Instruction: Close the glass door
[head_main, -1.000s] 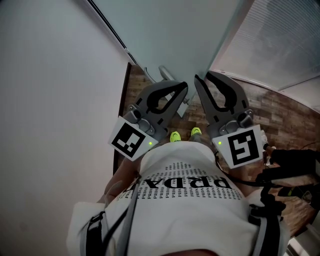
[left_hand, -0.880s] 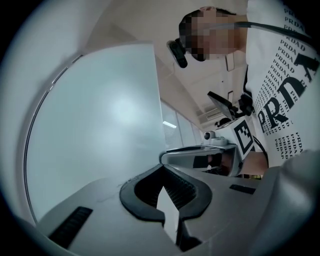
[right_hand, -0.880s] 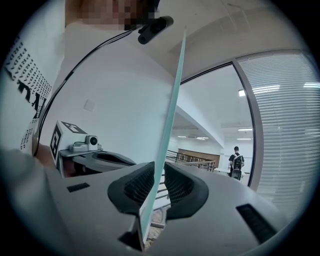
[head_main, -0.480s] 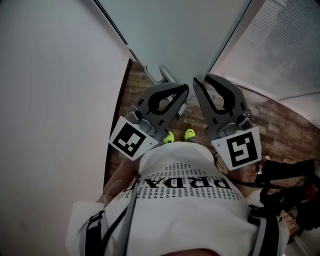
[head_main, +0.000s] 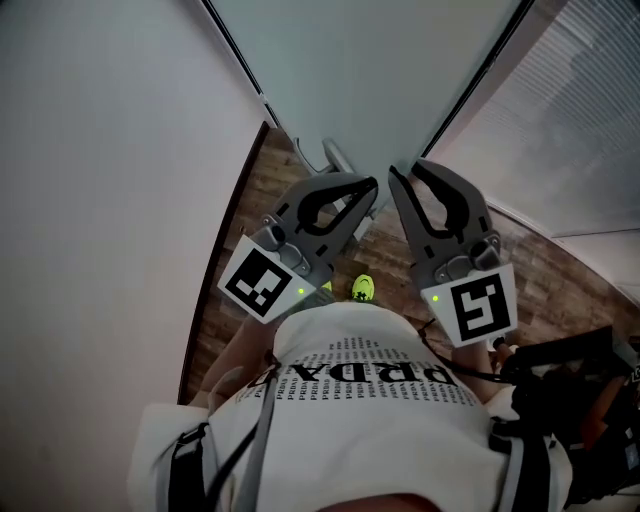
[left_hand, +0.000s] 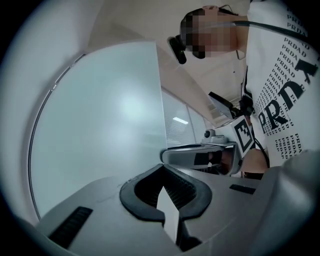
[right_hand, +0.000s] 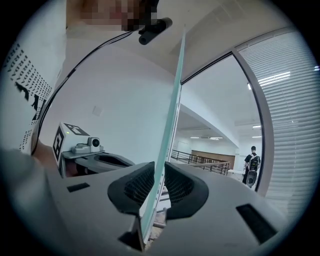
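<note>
The glass door (head_main: 370, 70) is a pale frosted pane that stands ahead of me, with a metal handle (head_main: 335, 158) low on it. My left gripper (head_main: 368, 190) and right gripper (head_main: 400, 176) sit side by side at the pane's lower edge. In the right gripper view the door (right_hand: 172, 125) runs edge-on straight between the jaws of the right gripper (right_hand: 155, 190), which are shut on it. In the left gripper view the pane (left_hand: 100, 125) fills the left, and its edge goes down into the left gripper (left_hand: 167, 202), shut on it.
A white wall (head_main: 100, 150) stands close on the left. A slatted blind panel (head_main: 580, 120) is on the right. Wood floor (head_main: 560, 280) and my yellow-green shoe (head_main: 362, 288) lie below. Through the opening are a railing (right_hand: 200, 160) and a distant person (right_hand: 251, 167).
Both grippers have stayed on the door's edge while the view swung. The blind frame and distant person drifted right, and my feet stepped along the floor.
</note>
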